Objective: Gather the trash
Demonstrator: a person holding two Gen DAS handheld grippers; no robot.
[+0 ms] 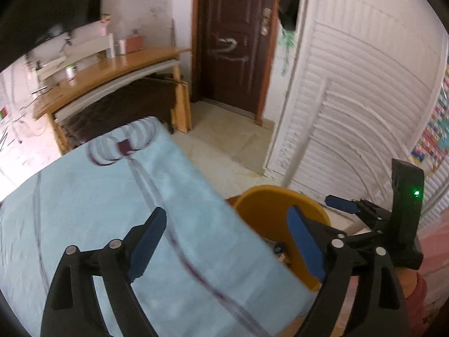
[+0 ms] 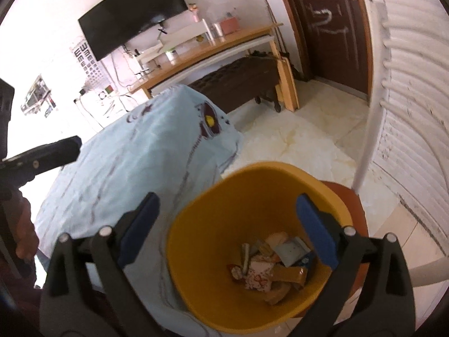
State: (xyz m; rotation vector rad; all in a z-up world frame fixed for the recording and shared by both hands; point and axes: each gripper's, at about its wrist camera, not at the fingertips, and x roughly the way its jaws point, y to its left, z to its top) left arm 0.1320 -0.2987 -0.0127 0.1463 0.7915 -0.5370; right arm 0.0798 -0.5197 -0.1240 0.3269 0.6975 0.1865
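A yellow bin (image 2: 252,191) stands beside a bed with a light-blue sheet (image 2: 134,154) and holds several wrappers and scraps of trash (image 2: 269,264). My right gripper (image 2: 227,200) hangs open above the bin's rim with nothing between its blue pads. My left gripper (image 1: 226,213) is also open and empty, over the edge of the sheet (image 1: 98,210), with the bin (image 1: 269,205) under its right finger. A small yellow spot (image 2: 210,120) lies on the sheet's dark print; I cannot tell whether it is an object or part of the pattern.
The bin rests on a reddish-brown seat (image 2: 353,196) with a white pole (image 2: 370,129) rising behind it. White louvred doors (image 1: 364,98) are on the right and a brown door (image 1: 233,42) lies ahead. A wooden desk (image 1: 112,70) stands past the bed.
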